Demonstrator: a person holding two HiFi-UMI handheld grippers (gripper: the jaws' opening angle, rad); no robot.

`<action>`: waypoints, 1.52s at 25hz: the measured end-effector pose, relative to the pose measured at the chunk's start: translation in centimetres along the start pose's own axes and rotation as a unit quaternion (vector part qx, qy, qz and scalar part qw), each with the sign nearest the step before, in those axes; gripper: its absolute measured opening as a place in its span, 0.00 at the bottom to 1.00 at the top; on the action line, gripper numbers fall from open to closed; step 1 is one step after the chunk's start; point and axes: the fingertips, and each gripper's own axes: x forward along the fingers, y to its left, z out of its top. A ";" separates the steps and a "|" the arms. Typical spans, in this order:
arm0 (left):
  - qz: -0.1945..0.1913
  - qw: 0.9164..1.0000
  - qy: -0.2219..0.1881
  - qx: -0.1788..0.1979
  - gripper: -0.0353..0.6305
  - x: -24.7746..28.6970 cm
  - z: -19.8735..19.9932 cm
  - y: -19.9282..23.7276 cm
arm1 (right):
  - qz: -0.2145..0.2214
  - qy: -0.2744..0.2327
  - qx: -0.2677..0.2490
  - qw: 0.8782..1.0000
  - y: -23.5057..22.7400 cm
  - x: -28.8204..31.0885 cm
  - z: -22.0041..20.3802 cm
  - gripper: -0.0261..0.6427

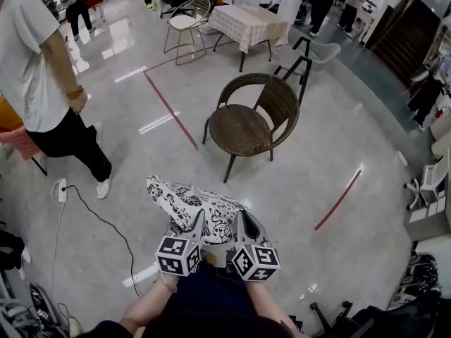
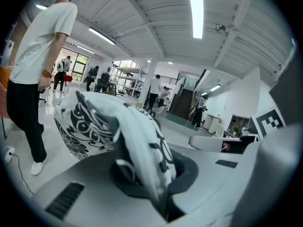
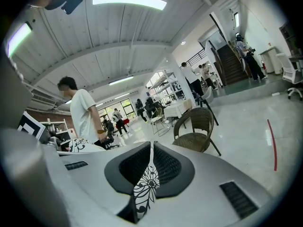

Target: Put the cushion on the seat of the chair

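Left tool [image 1: 200, 218] and right tool [image 1: 238, 218] each pinched the black-and-white patterned fabric cushion [image 1: 187, 199]. A brown wicker chair [image 1: 239, 129] stood apart.

the left gripper [image 2: 150, 176] has its jaws closed tight on a fold of the cushion [image 2: 92, 126]. the white fabric with black floral print is squeezed between the dark pads, and the rest of the cushion bulges out beyond them to the upper left. just left of the cushion stands a person [image 2: 35, 65] in a white t-shirt, black trousers and white shoes, with a bracelet on the wrist. a power strip [image 2: 6, 155] lies on the glossy floor further left of the cushion. behind the cushion more people stand far off, and a staircase [image 2: 182, 104] rises to its right. a long ceiling light [image 2: 196, 8] runs high above the cushion.
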 end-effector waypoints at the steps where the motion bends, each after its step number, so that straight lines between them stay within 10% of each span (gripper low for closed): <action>1: 0.003 1.000 0.001 -0.001 0.09 0.0 0.0 0.1 | 0.000 0.001 0.001 1.000 0.0 0.0 -0.1 0.06; 38: -0.022 0.999 0.030 -0.009 0.09 15.4 8.7 6.9 | -0.056 0.006 0.013 0.998 -5.3 15.7 6.1 0.06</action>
